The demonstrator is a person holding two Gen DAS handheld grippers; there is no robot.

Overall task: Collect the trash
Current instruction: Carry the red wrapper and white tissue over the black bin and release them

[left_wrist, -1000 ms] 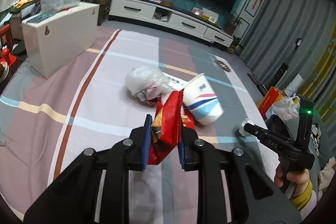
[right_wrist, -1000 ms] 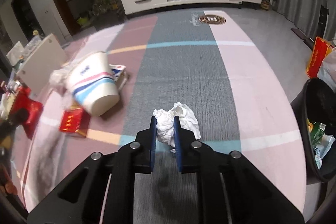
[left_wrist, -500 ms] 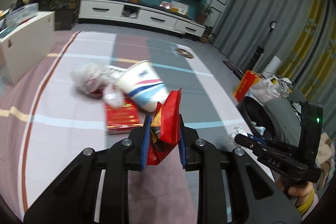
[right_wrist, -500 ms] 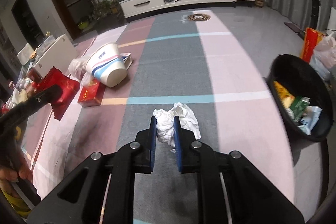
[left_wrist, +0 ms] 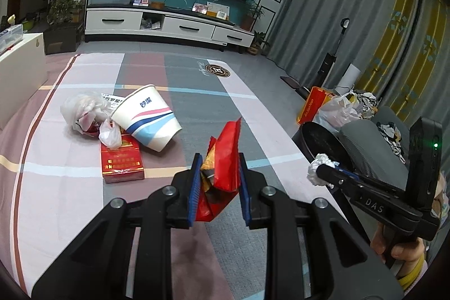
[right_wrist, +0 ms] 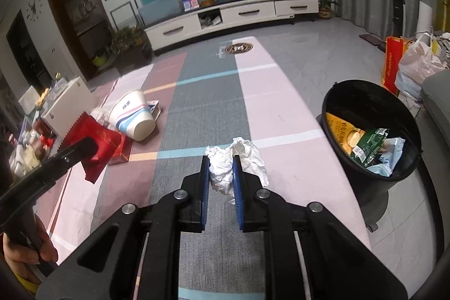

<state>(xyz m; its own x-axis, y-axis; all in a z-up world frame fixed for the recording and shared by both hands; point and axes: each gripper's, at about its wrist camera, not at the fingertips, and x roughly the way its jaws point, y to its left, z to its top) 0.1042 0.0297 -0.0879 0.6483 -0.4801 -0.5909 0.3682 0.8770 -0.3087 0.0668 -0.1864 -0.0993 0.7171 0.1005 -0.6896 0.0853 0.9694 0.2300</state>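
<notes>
My left gripper [left_wrist: 220, 163] is shut on a crumpled red snack wrapper [left_wrist: 225, 156], held above the striped tablecloth; the same red snack wrapper [right_wrist: 94, 144] shows at the left of the right wrist view. My right gripper [right_wrist: 221, 163] is shut on a crumpled white tissue [right_wrist: 242, 156]; that white tissue [left_wrist: 319, 169] appears at the right of the left wrist view. A black trash bin [right_wrist: 371, 131] with several wrappers inside stands off the table's right edge. On the cloth lie a tipped paper cup [left_wrist: 147, 117], a red box [left_wrist: 121, 160] and a plastic bag [left_wrist: 84, 111].
A white box [left_wrist: 19, 69] stands at the table's left. Beside the bin are an orange paper bag [right_wrist: 393, 61], a full plastic bag [right_wrist: 416, 66] and a grey seat [left_wrist: 365, 148]. A white TV cabinet [left_wrist: 168, 27] runs along the far wall.
Both grippers have swung to the right with their loads still held. The bin has come into fuller view on the right, and the cup and red box have slid left.
</notes>
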